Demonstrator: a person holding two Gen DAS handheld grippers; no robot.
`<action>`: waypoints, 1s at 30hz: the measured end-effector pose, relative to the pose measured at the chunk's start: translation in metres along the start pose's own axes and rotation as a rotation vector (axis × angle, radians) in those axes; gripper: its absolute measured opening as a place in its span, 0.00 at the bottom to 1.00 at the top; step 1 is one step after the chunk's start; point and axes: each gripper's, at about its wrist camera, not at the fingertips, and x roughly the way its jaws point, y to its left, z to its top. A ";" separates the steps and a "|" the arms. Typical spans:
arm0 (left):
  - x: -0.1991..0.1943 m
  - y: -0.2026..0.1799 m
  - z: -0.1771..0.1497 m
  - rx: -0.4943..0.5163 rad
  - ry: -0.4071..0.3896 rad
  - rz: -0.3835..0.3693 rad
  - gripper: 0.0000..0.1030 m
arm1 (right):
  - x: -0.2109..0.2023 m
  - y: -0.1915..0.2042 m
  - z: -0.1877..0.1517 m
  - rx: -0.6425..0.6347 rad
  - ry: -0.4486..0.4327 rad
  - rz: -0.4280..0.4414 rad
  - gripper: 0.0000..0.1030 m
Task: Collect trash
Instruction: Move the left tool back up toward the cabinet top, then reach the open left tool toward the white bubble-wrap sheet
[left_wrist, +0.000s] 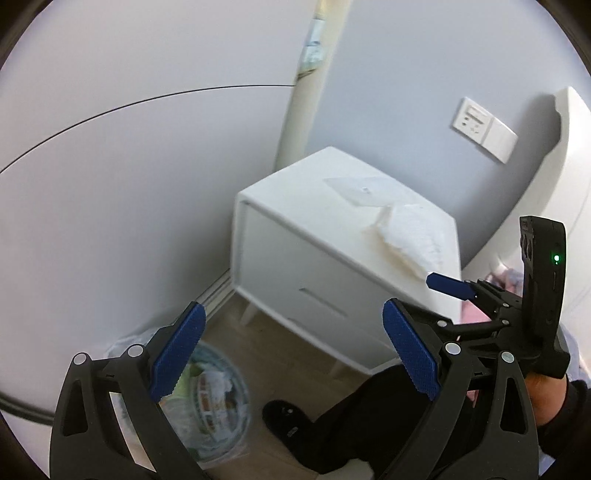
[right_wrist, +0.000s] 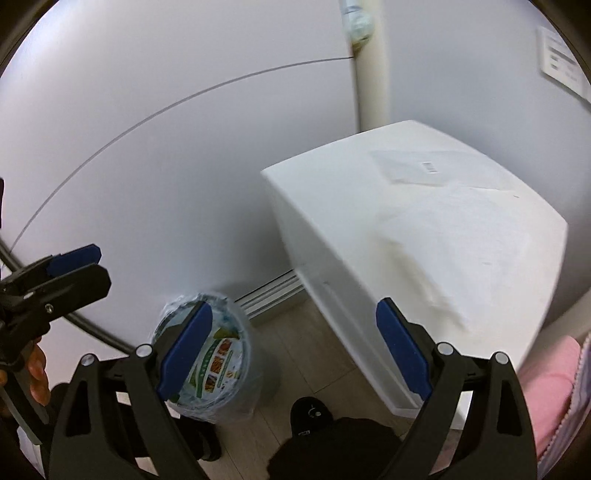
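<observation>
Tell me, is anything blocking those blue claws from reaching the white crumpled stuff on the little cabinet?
Nothing visible does. The crumpled white tissue lies uncovered on the cabinet top, beside a flat clear wrapper. Both the left gripper and right gripper are open, with only air between them and it.

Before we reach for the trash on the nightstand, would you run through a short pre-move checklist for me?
1. Left tongs open, holding nothing: ok.
2. Right tongs open, holding nothing: ok.
3. Crumpled white paper on the nightstand, unobstructed: ok.
4. Clear flat wrapper lying behind it: ok.
5. Lined trash bin on the floor, mouth open: ok.
6. Room left in the bin: cannot tell.
</observation>
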 end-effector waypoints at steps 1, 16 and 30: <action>0.002 -0.007 0.002 0.012 0.001 -0.008 0.91 | -0.005 -0.008 0.001 0.014 -0.008 -0.007 0.85; 0.022 -0.074 0.039 0.110 -0.014 -0.093 0.91 | -0.057 -0.091 0.007 0.113 -0.069 -0.073 0.85; 0.074 -0.111 0.047 0.132 0.058 -0.149 0.91 | -0.057 -0.174 0.013 0.233 -0.078 -0.041 0.85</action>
